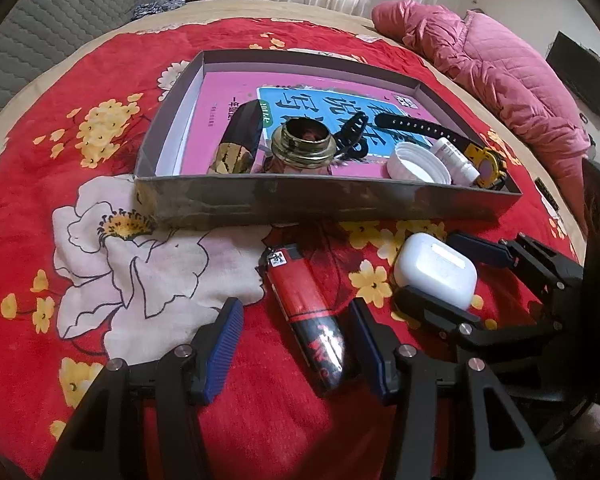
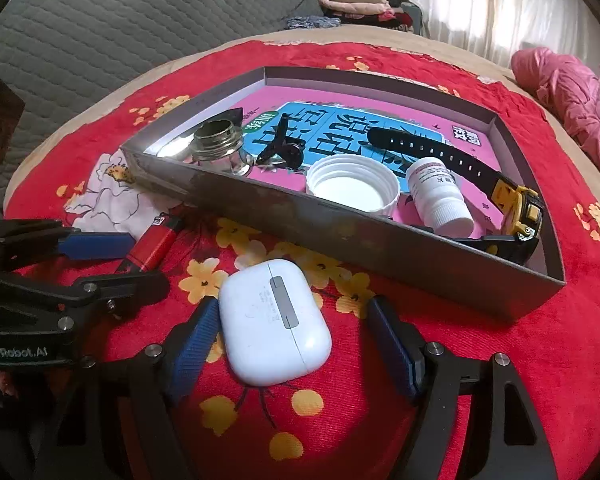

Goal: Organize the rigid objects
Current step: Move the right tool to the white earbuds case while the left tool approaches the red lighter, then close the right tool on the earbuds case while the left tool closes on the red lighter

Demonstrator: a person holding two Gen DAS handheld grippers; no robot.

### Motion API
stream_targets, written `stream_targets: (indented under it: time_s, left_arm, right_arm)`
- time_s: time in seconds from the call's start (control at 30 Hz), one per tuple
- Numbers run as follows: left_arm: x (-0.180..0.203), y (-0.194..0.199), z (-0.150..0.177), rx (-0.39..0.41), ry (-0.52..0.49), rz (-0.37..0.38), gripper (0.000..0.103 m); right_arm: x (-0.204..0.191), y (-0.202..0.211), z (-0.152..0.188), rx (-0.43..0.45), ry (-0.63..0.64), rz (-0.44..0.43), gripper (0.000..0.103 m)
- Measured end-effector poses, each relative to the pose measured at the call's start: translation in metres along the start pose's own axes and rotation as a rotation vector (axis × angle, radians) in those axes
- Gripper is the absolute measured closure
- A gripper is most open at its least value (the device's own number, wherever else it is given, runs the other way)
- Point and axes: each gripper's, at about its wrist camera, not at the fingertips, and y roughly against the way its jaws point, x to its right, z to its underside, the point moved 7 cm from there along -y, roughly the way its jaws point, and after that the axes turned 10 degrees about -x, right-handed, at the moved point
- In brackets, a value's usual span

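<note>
A red and black lighter (image 1: pixel 304 304) lies on the red flowered blanket in front of the grey box (image 1: pixel 340 204). My left gripper (image 1: pixel 294 344) stands open astride it, with a gap on each side. Just to the right, a white earbud case (image 2: pixel 274 320) rests on the blanket between the fingers of my right gripper (image 2: pixel 292 344). That gripper is open: the left pad is close to the case and the right pad is clear of it. The right wrist view also shows the left gripper (image 2: pixel 132 264) around the lighter (image 2: pixel 156 244). In the left wrist view, the right gripper (image 1: pixel 452 276) flanks the earbud case (image 1: pixel 436 276).
The shallow grey box (image 2: pixel 340 232) holds a pink book (image 2: pixel 380 136), a glass jar (image 2: pixel 220 148), a white cap (image 2: pixel 352 190), a small white bottle (image 2: pixel 436 192), a black and yellow watch (image 2: pixel 516 204) and a black clip (image 2: pixel 284 152). A pink quilt (image 1: pixel 492 76) lies at the right.
</note>
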Motion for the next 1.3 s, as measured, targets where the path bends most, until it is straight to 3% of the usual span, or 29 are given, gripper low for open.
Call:
stream_targets:
  time_s: [0.27,0.43,0.57,0.73,0.9,1.3]
  left_arm:
    - [0.003,-0.007,-0.003,0.006,-0.016,-0.053,0.050]
    - [0.006,-0.008,-0.003,0.012,-0.047,-0.089,0.049]
    - [0.006,-0.008,-0.004,0.007,-0.047,-0.080,0.052]
    - [0.004,-0.006,-0.004,0.001,-0.043,-0.061,0.066]
    - [0.003,-0.002,-0.002,-0.003,-0.034,-0.043,0.079]
    - [0.017,0.020,0.000,0.041,-0.090,-0.021,0.080]
  right_arm:
    - [0.000,0.001,0.001,0.013,-0.008,-0.011,0.031]
    - [-0.009,0.004,-0.001,0.019,0.018,-0.016,0.053]
    - [-0.009,0.006,0.000,0.018,0.005,-0.026,0.053]
    - [-0.004,0.013,0.002,0.022,-0.068,-0.081,0.053]
    - [-0.005,0.025,0.002,0.049,-0.072,-0.072,0.054]
    - [-0.002,0.039,0.002,0.084,-0.123,-0.087,0.054]
